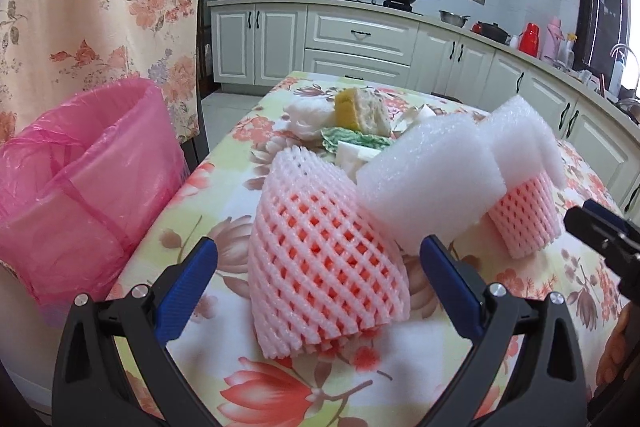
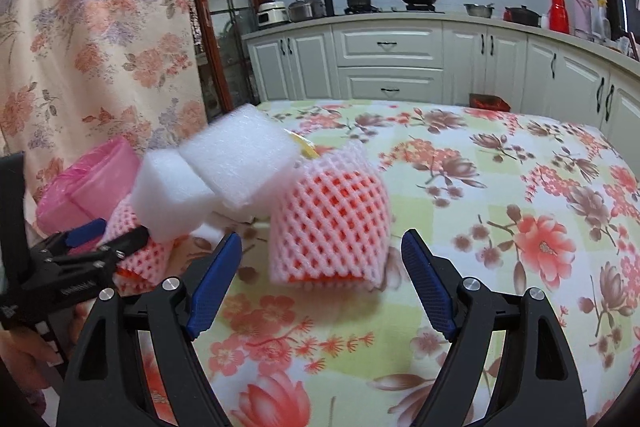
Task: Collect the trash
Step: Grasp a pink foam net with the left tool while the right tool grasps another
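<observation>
From the left wrist camera, the left gripper (image 1: 318,261) stands with its blue-padded jaws spread wide and nothing between the pads, though a pink foam fruit net (image 1: 320,259) lies on the floral tablecloth (image 1: 400,367) in the gap between the fingers, touching neither that I can see. At 1 o'clock from that net a white foam block (image 1: 430,183) leans against its upper edge, and further toward 2 o'clock a second pink net (image 1: 528,215) stands with another white foam piece (image 1: 524,139) on top. At 12 o'clock, farther up the table, sit a yellow and white sponge-like scrap (image 1: 362,111), crumpled white tissue (image 1: 308,117) and a green patterned wrapper (image 1: 352,139). A bin lined with a pink bag (image 1: 80,187) stands off the table edge at 9 o'clock. The right gripper (image 1: 600,231) enters at 3 o'clock; its jaw state cannot be told here. From the right wrist camera, the right gripper (image 2: 322,259) is also wide apart and empty, aimed at the pink net (image 2: 332,223) at 12 o'clock, near but not touching the pads. White foam blocks (image 2: 236,163) lean on that net at 11 o'clock. At 9 o'clock the left gripper (image 2: 92,247) sits by the other net (image 2: 144,251), with the pink bin (image 2: 88,183) behind it at 10 o'clock.
</observation>
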`<state>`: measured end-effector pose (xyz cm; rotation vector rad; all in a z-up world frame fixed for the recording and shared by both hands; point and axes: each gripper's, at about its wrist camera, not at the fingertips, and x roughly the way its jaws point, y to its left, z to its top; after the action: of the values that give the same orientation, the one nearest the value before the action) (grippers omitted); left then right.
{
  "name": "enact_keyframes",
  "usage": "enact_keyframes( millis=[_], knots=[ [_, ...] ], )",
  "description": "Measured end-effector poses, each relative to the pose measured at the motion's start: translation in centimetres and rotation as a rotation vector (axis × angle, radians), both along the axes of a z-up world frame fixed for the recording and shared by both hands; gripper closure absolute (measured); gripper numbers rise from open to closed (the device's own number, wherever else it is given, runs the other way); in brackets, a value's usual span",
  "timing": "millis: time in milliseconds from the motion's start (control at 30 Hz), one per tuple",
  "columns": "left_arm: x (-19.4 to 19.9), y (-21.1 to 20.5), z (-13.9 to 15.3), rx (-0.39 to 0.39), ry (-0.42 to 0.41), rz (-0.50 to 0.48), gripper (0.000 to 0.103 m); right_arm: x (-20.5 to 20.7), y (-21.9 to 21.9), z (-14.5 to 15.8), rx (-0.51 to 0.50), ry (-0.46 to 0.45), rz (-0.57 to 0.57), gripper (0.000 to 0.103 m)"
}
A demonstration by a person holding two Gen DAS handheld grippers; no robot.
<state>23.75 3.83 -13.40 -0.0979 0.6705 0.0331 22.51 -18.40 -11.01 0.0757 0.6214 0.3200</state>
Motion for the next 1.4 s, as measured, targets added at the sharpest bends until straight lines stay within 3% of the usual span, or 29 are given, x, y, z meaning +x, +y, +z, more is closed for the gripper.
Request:
enact_keyframes(
  millis=[167, 367, 500, 600, 833, 867, 933, 967, 1100, 1167, 1200, 1233, 1333, 1400],
  knots=[
    [0.8, -0.3, -0.7, -0.017, 0.025, -0.028, 0.006, -0.1, 1.2, 0.8, 0.033, -0.003, 0.03, 0.025],
    [0.7, -1.5, -0.7, 0.007, 0.02, -0.093, 0.038, 0.8, 1.9, 2.6, 0.087, -0.018, 0.031, 0.024],
    [0.0, -1.5, -0.2, 0.022, -0.002, -0.116, 0.066, 1.4, 2.6, 3.8, 0.097, -0.041, 0.033, 0.024],
    [-0.7, -0.9, 0.3, -0.004, -0.015, -0.129, 0.073, 1.4, 2.4, 3.4, 0.092, -0.034, 0.02, 0.024],
    [-1.7, 0.4, 0.8, -0.014, -0.035, -0.123, 0.073, 1.9, 0.2, -0.2, 0.057, 0.055, -0.046, 0.024],
    [-1.5, 0.4, 0.7, -0.017, -0.028, -0.119, 0.069, 2.2, 0.1, -0.5, 0.052, 0.061, -0.053, 0.024],
    [-1.2, 0.6, 0.5, -0.036, -0.012, -0.104, 0.049, 2.9, -0.3, -0.9, 0.05, 0.071, -0.062, 0.024],
    [-1.0, 0.7, 0.4, -0.043, -0.012, -0.091, 0.044, 3.2, -0.4, -1.0, 0.05, 0.075, -0.063, 0.024],
    [0.2, 0.3, 0.1, -0.033, 0.014, -0.085, 0.036, 4.9, -0.6, -1.9, 0.05, 0.115, -0.067, 0.024],
    [0.7, 0.2, -0.3, -0.042, 0.034, -0.088, 0.036, 5.2, -0.8, -2.5, 0.064, 0.143, -0.065, 0.025],
    [0.8, 0.1, -0.5, -0.048, 0.04, -0.091, 0.037, 5.3, -1.0, -2.6, 0.085, 0.152, -0.057, 0.032],
    [0.8, 0.0, -0.6, -0.049, 0.038, -0.094, 0.046, 5.2, -1.1, -2.6, 0.098, 0.15, -0.051, 0.037],
    [0.6, -0.6, -0.6, -0.027, 0.025, -0.11, 0.062, 4.7, -1.2, -2.4, 0.089, 0.142, -0.041, 0.056],
    [0.2, -0.8, -0.3, -0.019, 0.008, -0.117, 0.065, 4.2, -1.3, -2.2, 0.081, 0.126, -0.036, 0.069]
  ],
)
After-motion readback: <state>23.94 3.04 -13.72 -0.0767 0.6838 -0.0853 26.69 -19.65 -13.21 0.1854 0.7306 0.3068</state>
